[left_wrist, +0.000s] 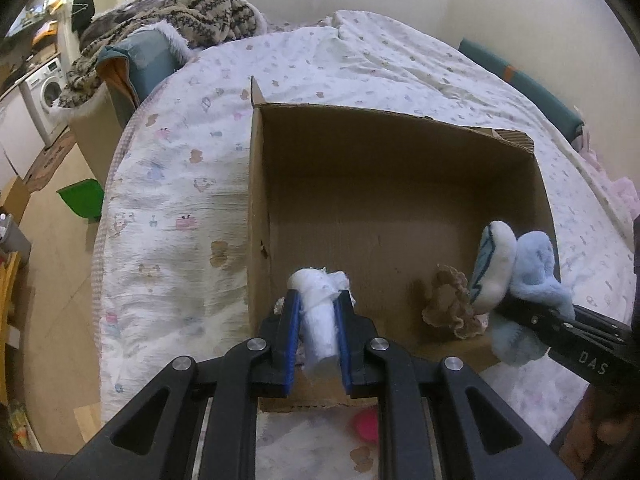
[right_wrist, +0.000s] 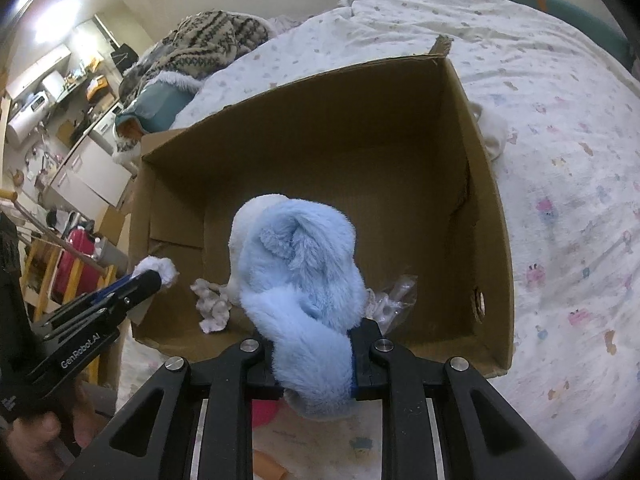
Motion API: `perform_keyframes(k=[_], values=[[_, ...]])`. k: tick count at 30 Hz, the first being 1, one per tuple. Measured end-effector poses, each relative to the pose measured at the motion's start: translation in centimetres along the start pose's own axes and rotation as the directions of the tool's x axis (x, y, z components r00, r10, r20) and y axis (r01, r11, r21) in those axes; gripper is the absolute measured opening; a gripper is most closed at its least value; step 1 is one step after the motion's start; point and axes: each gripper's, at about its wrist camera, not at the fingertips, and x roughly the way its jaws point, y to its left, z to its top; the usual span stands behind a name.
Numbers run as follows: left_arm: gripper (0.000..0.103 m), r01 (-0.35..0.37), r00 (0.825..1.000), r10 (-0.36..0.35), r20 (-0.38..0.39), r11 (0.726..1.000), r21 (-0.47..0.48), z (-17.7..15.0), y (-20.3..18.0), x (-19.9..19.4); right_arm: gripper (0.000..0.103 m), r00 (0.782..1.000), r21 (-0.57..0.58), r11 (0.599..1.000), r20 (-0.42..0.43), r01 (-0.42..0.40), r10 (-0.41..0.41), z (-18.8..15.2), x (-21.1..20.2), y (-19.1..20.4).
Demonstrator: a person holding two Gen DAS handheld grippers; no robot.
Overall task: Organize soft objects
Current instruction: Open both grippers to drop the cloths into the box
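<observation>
The blue plush toy (right_wrist: 300,280) fills the middle of the right wrist view and hides the right gripper (right_wrist: 312,360) fingertips; only the finger bases show at its sides. It also covers much of the cardboard box (right_wrist: 484,184) floor behind it. A crinkled clear wrapper (right_wrist: 394,300) peeks out at the toy's 3 o'clock, its contents too blurred to make out. A pink thing under the grippers, at 6 o'clock, is cut off by the black frame.

The left gripper (left_wrist: 318,312) is closed narrowly on a white fluffy roll (left_wrist: 318,320), which stands upright between the blue pads and sticks out past the tips, over the near wall of the box. The right gripper is clamped around the lower part of the blue plush toy, whose bulk rises ahead of the jaws over the near right corner of the box; in the left view it sits at 3 o'clock.

A small beige fabric piece (left_wrist: 450,300) lies on the box floor by the near wall, between the two grippers. The box rests on a bed (left_wrist: 168,200) with a printed white cover. A striped brown blanket (left_wrist: 192,8) is heaped at 11 o'clock.
</observation>
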Motion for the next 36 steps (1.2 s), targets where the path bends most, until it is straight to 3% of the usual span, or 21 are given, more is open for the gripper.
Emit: perform_keyframes(k=[22,25,28,29,32,34,36], values=[[0.018,0.020,1.000,-0.020,0.017,1.000,0.006,-0.2,-0.2,-0.7,0.029,1.000,-0.020,1.000,-0.013,-0.021,0.021,-0.1,0.4,0.9],[0.018,0.013,1.000,-0.013,0.018,1.000,0.010,-0.2,-0.3,-0.8,0.036,1.000,-0.017,1.000,0.002,-0.014,0.014,0.1,0.1,0.8],[0.019,0.022,1.000,-0.022,0.016,1.000,0.001,-0.1,-0.3,-0.9,0.062,0.999,-0.018,1.000,0.044,0.010,-0.010,0.1,-0.5,0.8],[0.020,0.024,1.000,-0.024,0.016,1.000,0.001,-0.1,-0.4,-1.0,0.064,0.998,-0.020,1.000,0.066,0.023,-0.021,0.1,-0.9,0.8],[0.029,0.012,0.999,-0.013,0.032,1.000,0.012,-0.1,-0.5,-1.3,0.065,0.994,-0.035,0.998,0.094,0.054,-0.051,0.3,-1.4,0.9],[0.047,0.004,0.999,-0.004,0.038,1.000,0.007,0.0,-0.5,-1.4,0.065,0.995,-0.031,0.998,0.091,0.051,-0.048,0.3,-1.5,0.8],[0.054,0.006,0.999,-0.005,0.046,1.000,-0.008,0.1,-0.4,-1.7,0.065,0.996,-0.026,0.999,0.082,0.048,-0.045,0.3,-1.4,0.7]])
